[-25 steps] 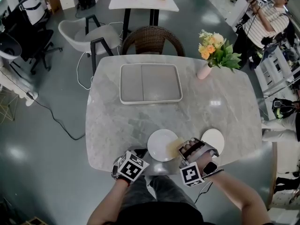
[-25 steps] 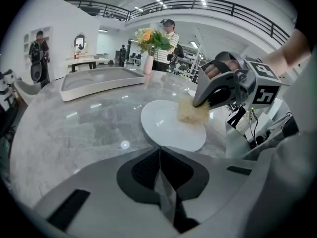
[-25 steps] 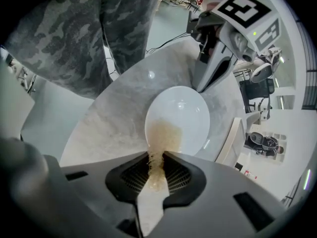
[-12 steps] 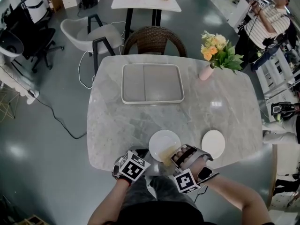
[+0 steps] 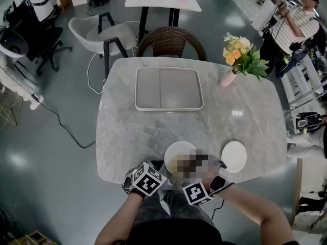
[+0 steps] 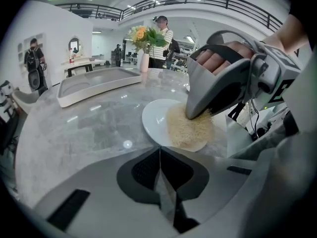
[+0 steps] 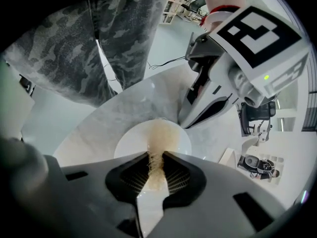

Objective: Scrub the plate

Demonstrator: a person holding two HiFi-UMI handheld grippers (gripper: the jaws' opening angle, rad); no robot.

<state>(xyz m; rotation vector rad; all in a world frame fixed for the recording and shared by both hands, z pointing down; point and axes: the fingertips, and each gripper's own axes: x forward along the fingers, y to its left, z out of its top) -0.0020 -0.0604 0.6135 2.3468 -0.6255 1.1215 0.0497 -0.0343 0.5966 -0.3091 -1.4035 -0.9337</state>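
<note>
A grey marble table [image 5: 127, 131] is occupied by a divided tray [image 5: 148, 88], a flower vase [image 5: 228, 77] and a spare plate [image 5: 234, 156]. Beside that, at the front edge, the white plate [image 5: 179, 148] is partly covered by the right gripper [image 7: 155, 157], which is clamped on a tan scrubbing pad [image 6: 190, 128] pressed onto it. The left gripper [image 6: 159, 152] is held at the rim, jaws together.

Bright overhead light glints off the table [image 5: 122, 137]; both gripper views bulge and darken at edges.
</note>
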